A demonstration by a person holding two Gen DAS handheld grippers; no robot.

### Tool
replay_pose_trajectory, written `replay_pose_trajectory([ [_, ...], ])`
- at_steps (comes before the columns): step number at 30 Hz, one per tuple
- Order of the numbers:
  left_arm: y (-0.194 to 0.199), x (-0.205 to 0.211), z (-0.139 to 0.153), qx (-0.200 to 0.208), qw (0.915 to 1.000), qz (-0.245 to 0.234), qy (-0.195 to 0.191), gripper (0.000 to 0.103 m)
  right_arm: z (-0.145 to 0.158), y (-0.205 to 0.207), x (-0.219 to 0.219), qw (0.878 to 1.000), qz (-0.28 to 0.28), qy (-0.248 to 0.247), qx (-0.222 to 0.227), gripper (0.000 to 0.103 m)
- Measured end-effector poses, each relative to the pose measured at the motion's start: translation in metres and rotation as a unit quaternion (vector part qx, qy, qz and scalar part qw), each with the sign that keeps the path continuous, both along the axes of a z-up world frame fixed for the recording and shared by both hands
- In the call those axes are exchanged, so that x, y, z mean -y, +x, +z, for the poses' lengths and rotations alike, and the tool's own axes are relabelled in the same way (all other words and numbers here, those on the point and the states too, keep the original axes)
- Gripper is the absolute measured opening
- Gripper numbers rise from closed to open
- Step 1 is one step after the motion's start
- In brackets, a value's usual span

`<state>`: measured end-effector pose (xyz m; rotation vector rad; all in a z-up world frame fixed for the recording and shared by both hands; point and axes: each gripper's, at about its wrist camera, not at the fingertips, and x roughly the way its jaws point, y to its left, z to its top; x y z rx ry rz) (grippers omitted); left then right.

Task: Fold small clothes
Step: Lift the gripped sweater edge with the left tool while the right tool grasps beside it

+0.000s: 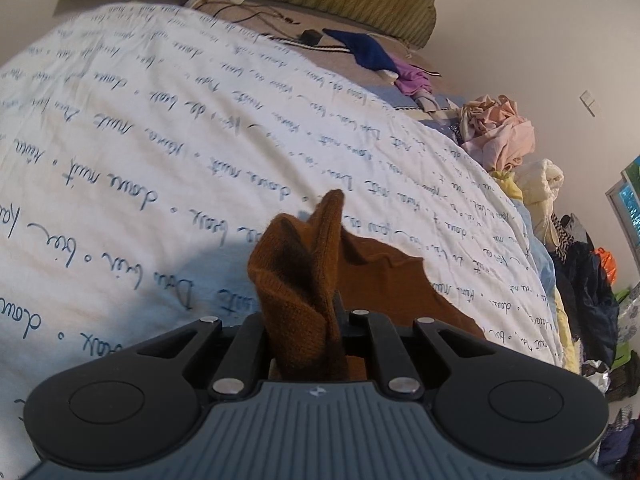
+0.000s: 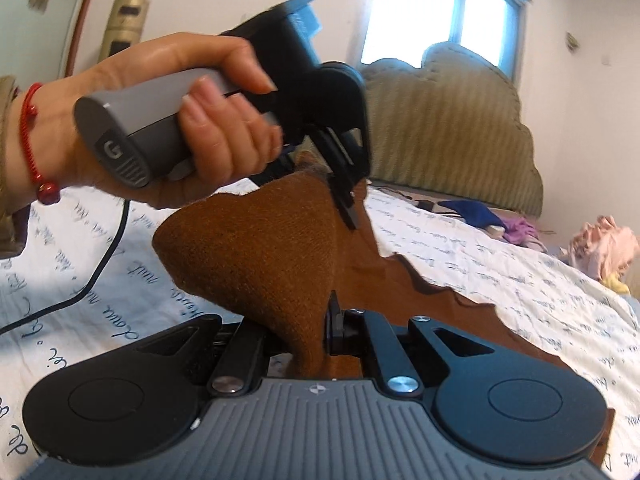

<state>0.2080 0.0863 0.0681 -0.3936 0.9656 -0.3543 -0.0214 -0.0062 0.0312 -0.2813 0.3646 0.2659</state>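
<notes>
Both claws are clamped tight on a brown knitted garment (image 1: pixel 296 280), held up off a white bedspread (image 1: pixel 140 128) printed with script. Only the right wrist view shows the left gripper (image 2: pixel 344 192), the hand (image 2: pixel 192 128) around its handle and a bright window (image 2: pixel 440 12); the right gripper (image 2: pixel 316 332) pinches fabric below. The left wrist view alone shows piled clothes (image 1: pixel 500 132) along the bed's edge.

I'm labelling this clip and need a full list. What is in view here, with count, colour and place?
knit garment: one, brown, lifted off the bed by both grippers
bedspread: one, white with blue script, covering the bed
headboard: one, olive, padded, behind the bed
clothes pile: several, pink, yellow, dark, along the bed's edge
blue garment: one, near the headboard
window: one, bright
left gripper: black, shut on garment
right gripper: black, shut on garment
hand: one, red bracelet
</notes>
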Motion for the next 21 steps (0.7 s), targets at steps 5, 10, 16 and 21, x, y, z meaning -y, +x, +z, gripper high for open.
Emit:
replay_pose_trajectory([
  [5, -0.008, 0.026, 0.011, 0.014, 0.9997, -0.009, 0.016, 0.010, 0.004, -0.002, 0.029, 1.000, -0.020, 0.020, 0.001, 0.011],
  [10, -0.015, 0.057, 0.021, 0.031, 0.9985, -0.026, 0.036, 0.010, 0.007, -0.007, 0.056, 0.998, -0.036, 0.049, -0.001, 0.011],
  [16, -0.020, 0.100, 0.029, 0.043, 0.9961, -0.049, 0.060, 0.010, 0.010, -0.013, 0.091, 0.995, -0.054, 0.086, 0.000, 0.011],
  [21, -0.024, 0.144, 0.028, 0.053, 0.9918, -0.074, 0.089, 0.010, 0.007, -0.016, 0.119, 0.991, -0.075, 0.109, -0.004, 0.011],
])
